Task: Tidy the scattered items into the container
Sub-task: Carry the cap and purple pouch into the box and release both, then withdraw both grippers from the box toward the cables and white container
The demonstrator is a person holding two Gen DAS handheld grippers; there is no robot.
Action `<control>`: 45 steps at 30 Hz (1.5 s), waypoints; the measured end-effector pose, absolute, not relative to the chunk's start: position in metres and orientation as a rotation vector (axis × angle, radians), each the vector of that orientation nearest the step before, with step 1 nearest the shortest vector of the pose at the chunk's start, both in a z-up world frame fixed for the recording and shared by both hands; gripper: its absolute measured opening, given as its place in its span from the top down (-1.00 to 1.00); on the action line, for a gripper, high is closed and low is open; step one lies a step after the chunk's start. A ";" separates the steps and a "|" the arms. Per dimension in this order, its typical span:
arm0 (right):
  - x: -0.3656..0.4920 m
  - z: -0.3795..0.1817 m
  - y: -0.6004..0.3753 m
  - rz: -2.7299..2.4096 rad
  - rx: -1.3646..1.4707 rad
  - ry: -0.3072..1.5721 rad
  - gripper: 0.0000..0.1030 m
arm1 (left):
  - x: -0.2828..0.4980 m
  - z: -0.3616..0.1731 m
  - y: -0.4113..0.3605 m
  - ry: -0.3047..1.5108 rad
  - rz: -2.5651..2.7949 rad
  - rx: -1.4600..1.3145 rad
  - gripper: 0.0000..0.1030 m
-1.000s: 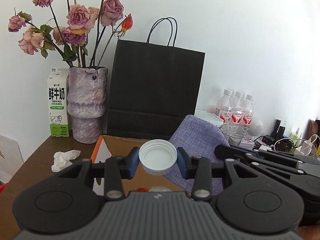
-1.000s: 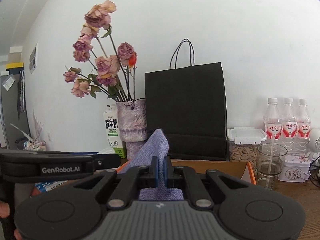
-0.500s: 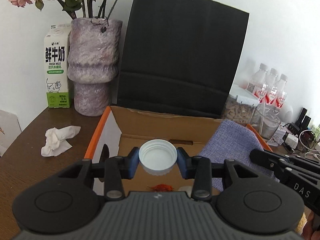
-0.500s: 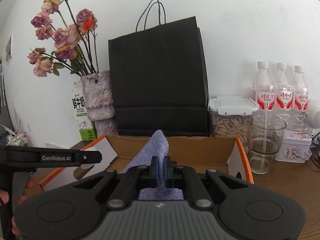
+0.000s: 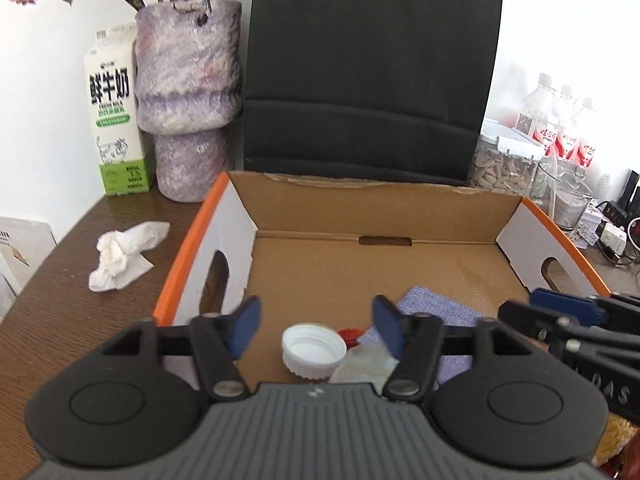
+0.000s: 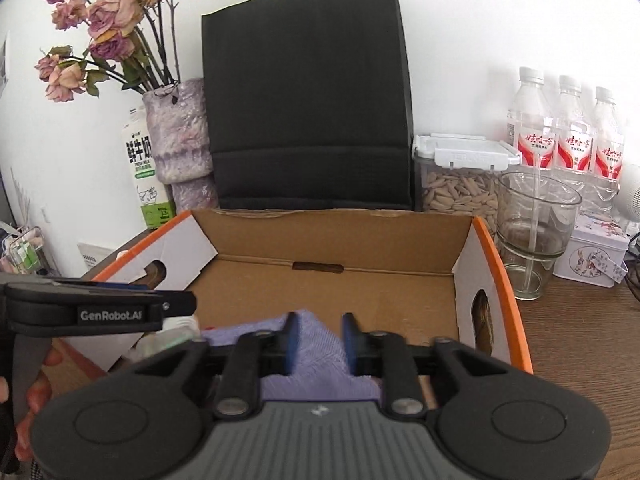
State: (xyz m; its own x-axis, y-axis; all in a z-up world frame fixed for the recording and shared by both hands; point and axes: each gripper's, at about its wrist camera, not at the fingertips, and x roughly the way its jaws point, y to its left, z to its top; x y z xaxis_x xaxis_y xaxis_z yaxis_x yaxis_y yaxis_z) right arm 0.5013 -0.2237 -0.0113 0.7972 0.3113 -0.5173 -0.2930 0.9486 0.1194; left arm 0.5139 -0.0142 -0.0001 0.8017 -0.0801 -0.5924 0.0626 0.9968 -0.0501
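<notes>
Bright, even daylight; white wall blown out, fisheye edges curved, slight motion blur.

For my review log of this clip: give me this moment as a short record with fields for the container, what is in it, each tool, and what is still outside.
container: open cardboard box, orange-edged
inside: white cap, purple cloth, small red item
left tool: jaws opening, cap lying free between them
right tool: jaws opening, cloth between, pads off it
outside: crumpled tissue on the table left of the box
</notes>
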 end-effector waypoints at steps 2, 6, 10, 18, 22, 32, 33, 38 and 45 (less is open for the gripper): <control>0.498 -0.009 -0.220 0.325 0.010 0.556 -0.81 | 0.509 0.004 -0.016 0.602 -0.051 -0.001 -0.80; 0.490 -0.002 -0.208 0.316 -0.075 0.529 -1.00 | 0.502 0.013 -0.018 0.555 -0.028 0.042 -1.00; 0.484 0.003 -0.204 0.329 -0.091 0.518 -1.00 | 0.499 0.017 -0.018 0.545 -0.047 0.024 -1.00; 0.481 0.008 -0.205 0.319 -0.088 0.513 -1.00 | 0.494 0.023 -0.016 0.529 -0.035 0.004 -1.00; 0.475 0.014 -0.207 0.318 -0.083 0.497 -1.00 | 0.482 0.035 -0.011 0.490 -0.049 -0.034 -1.00; 0.421 0.045 -0.217 0.349 -0.088 0.398 -1.00 | 0.418 0.056 0.006 0.382 -0.071 -0.103 -1.00; 0.415 0.045 -0.218 0.354 -0.086 0.393 -1.00 | 0.412 0.056 0.008 0.380 -0.073 -0.106 -1.00; 0.381 0.046 -0.217 0.367 -0.130 0.382 -1.00 | 0.379 0.052 0.015 0.379 -0.057 -0.099 -1.00; 0.341 0.030 -0.227 0.359 -0.135 0.429 -1.00 | 0.341 0.042 0.026 0.414 -0.033 -0.092 -1.00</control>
